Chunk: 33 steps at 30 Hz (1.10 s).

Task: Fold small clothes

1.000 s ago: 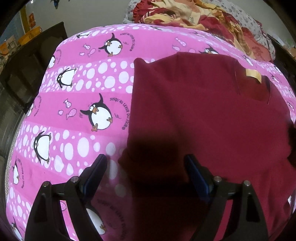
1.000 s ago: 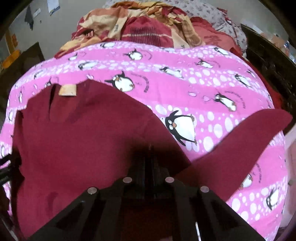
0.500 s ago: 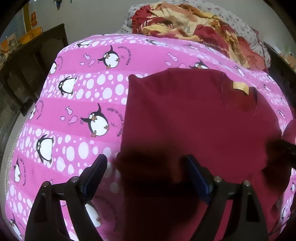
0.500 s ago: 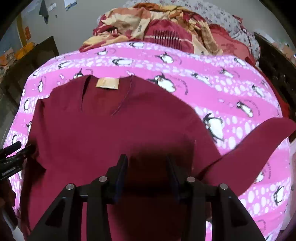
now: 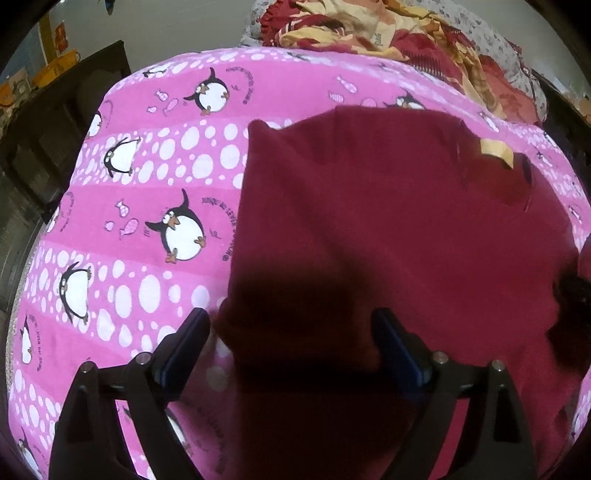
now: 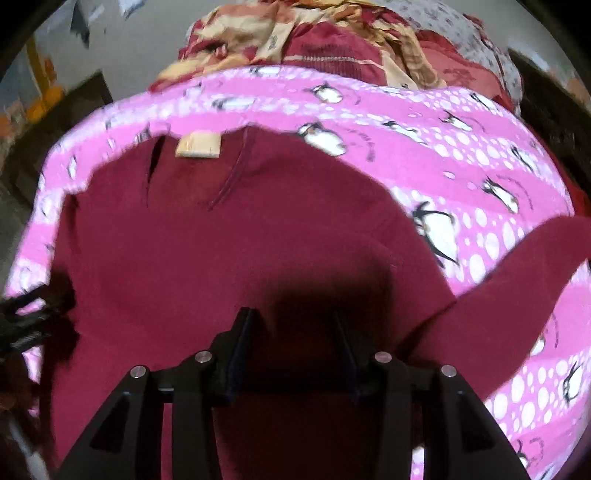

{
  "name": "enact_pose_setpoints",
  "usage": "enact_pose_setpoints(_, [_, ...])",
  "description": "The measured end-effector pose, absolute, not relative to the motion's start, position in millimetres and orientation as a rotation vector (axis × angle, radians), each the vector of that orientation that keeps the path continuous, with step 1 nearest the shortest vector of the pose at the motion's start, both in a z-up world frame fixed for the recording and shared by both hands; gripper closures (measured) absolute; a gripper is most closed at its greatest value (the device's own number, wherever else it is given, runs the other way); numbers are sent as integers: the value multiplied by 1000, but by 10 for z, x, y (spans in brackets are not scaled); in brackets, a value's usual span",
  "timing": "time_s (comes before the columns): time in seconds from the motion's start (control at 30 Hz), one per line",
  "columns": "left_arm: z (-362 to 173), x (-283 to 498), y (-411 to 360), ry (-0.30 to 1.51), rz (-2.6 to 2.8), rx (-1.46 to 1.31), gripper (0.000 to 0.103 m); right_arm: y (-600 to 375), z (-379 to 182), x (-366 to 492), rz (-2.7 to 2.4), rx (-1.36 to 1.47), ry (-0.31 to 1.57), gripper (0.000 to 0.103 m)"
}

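A dark red shirt [image 5: 388,221] lies flat on the pink penguin sheet [image 5: 147,184], its tan neck label [image 5: 495,151] at the far side. My left gripper [image 5: 290,321] hovers wide open over the shirt's left edge, its jaws still spreading a little, with nothing gripped. In the right wrist view the shirt [image 6: 240,240] fills the middle, and one sleeve [image 6: 517,273] sticks out to the right. My right gripper [image 6: 291,317] has its jaws opening above the cloth, pads apart and pressing on nothing. The left gripper [image 6: 26,321] shows at that view's left edge.
A heap of red and yellow clothes [image 5: 369,29] is piled at the far end of the bed. Dark wooden furniture [image 5: 55,129] stands to the left of the bed. The penguin sheet [image 6: 443,147] is bare to the right of the shirt.
My right gripper went from shut on the shirt cloth to open, letting it go. The shirt now lies flatter. My left gripper stays wide open over the left edge.
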<state>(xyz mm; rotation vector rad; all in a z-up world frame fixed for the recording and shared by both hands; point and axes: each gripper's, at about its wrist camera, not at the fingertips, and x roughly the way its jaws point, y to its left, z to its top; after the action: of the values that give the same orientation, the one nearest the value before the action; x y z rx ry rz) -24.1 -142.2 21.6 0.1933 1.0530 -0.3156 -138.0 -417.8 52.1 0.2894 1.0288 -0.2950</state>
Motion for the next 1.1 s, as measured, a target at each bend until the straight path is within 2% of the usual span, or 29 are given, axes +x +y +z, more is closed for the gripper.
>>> enact_pose_setpoints(0.1, [294,-284,-1370,1032,-319,190,13,-4501,718,-1662,-355,350,961,54])
enact_pose_setpoints(0.2, [352,-318,-1335,1027,-324,170,13,-4983,822,-1963,-465,439,924,42])
enact_pose_setpoints(0.43, [430,-418,-1479,1011,-357,193,13,-5787,723,-2370,-628,595,911,42])
enact_pose_setpoints(0.7, [446,-453,-1575,1016,-367,215,13,-6523,760,-2672,-740,764,725,42])
enact_pose_setpoints(1.1, [385,-459,-1688,1030,-360,246,13,-7174,621,-2515,-793,851,664,44])
